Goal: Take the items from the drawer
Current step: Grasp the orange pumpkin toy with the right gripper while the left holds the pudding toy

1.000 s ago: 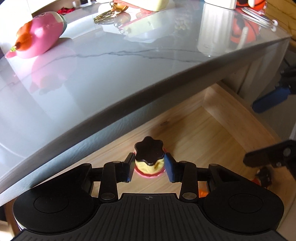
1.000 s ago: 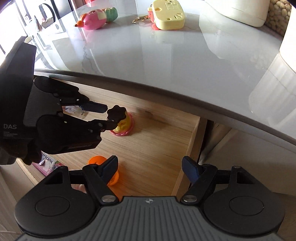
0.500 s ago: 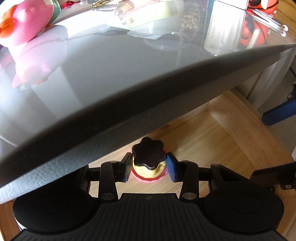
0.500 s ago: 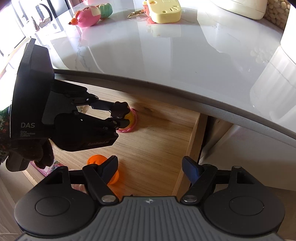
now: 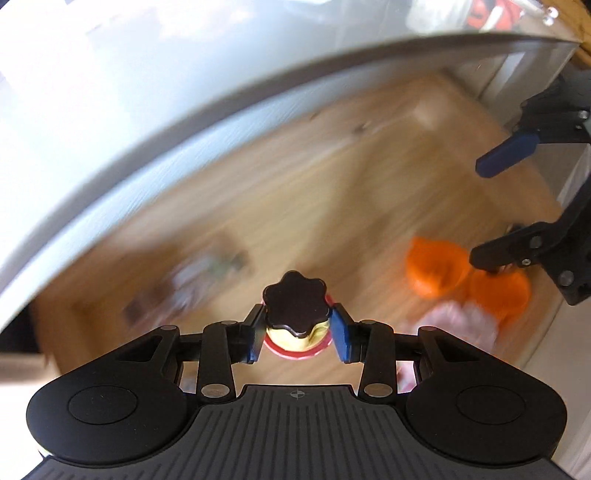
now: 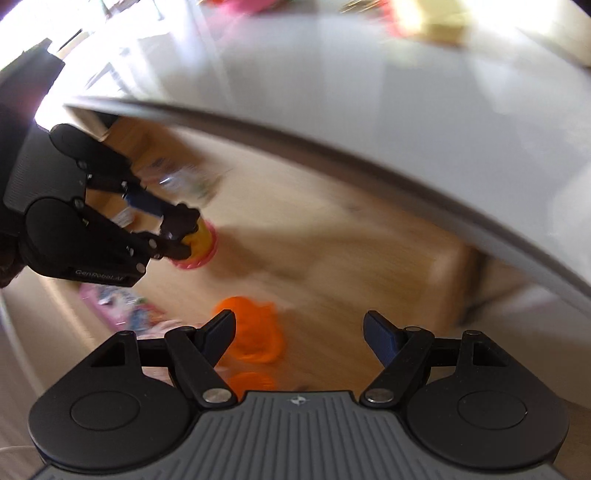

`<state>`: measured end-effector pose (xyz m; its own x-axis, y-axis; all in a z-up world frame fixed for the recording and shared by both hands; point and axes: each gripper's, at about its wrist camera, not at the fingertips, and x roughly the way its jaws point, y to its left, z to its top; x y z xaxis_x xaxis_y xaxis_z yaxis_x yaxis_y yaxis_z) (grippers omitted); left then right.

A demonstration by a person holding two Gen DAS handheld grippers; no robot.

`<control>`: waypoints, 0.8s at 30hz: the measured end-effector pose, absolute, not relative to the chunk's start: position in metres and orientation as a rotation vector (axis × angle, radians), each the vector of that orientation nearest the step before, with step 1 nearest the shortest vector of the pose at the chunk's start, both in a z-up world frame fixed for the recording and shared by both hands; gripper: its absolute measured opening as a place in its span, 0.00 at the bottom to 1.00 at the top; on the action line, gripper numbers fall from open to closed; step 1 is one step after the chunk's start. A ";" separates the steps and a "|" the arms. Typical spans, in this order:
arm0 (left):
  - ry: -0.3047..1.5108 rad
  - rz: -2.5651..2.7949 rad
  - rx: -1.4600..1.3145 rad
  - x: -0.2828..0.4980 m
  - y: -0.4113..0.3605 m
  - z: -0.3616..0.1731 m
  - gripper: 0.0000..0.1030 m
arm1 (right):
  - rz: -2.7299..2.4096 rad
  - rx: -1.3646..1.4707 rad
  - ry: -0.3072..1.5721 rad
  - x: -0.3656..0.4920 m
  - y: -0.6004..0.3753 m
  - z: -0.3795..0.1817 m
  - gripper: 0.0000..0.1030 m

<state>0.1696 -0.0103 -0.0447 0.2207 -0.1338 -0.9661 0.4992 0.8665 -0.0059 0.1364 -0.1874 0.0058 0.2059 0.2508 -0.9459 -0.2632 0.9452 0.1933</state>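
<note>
Left wrist view shows the left tongs (image 5: 297,334) clamped on the pudding toy (image 5: 296,325) above the drawer (image 5: 332,192) floor — keep that squeeze steady while clearing the bench (image 5: 110,92) edge. Right tongs (image 6: 299,332) gape empty over the orange cups (image 6: 255,332).

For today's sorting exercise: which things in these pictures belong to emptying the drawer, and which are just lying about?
In the job:
- pudding toy, gripped by left tongs
- orange toys under open right tongs
- drawer

Lying about:
- countertop
- yellow toy, blurred
</note>
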 end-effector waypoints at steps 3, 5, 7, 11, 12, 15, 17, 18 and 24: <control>1.274 -0.423 0.330 0.163 0.002 -0.035 0.41 | 0.387 -0.048 1.407 0.148 -0.167 -0.010 0.75; 1.270 -0.421 0.318 0.160 0.007 -0.025 0.41 | 0.387 -0.121 1.452 0.152 -0.150 -0.016 0.75; 1.256 -0.440 0.312 0.165 0.003 -0.012 0.41 | 0.384 -0.149 1.503 0.157 -0.141 -0.027 0.74; 1.237 -0.471 0.312 0.144 -0.002 -0.006 0.41 | 0.369 -0.214 1.529 0.160 -0.133 -0.037 0.71; 1.233 -0.483 0.304 0.141 -0.001 -0.005 0.41 | 0.371 -0.233 1.528 0.160 -0.131 -0.037 0.71; 1.216 -0.503 0.295 0.130 -0.012 -0.006 0.41 | 0.404 -0.269 1.549 0.156 -0.124 -0.037 0.62; 1.207 -0.508 0.294 0.126 -0.015 -0.012 0.41 | 0.425 -0.278 1.582 0.152 -0.121 -0.040 0.55; 1.206 -0.508 0.295 0.124 -0.015 -0.013 0.41 | 0.421 -0.299 1.583 0.149 -0.120 -0.042 0.54; 1.211 -0.489 0.287 0.117 -0.010 -0.019 0.41 | 0.397 -0.288 1.551 0.145 -0.127 -0.037 0.42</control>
<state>0.1169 -0.0103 -0.0189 0.2670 -0.2064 -0.9413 0.5050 0.8619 -0.0457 0.1446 -0.1269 -0.0365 -0.0229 0.0654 -0.9976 -0.4220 0.9040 0.0689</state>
